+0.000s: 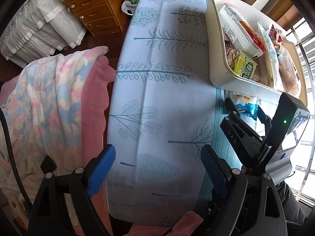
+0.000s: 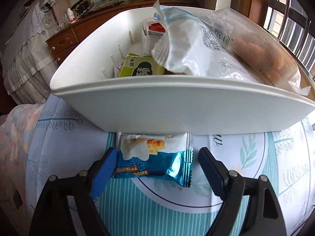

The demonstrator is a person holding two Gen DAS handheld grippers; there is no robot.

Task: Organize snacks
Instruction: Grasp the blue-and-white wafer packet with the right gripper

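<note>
Right gripper (image 2: 155, 167) wide, straddling blue snack pack (image 2: 153, 161) just in front of bin (image 2: 177, 114), prob. not gripping yet; left gripper (image 1: 157, 165) open, empty, spare.

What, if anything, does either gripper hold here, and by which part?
Nothing is held. The right gripper straddles the blue-and-white foil snack packet on the tablecloth, not clamped. The left gripper is open and empty.

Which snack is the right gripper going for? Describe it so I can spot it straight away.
Find the white bin full of snacks on the patterned tablecloth. Just in front of its near wall one small packet lies flat on the cloth, between the open right gripper fingers. It is the only snack outside the bin, blue foil below, white above.
</note>
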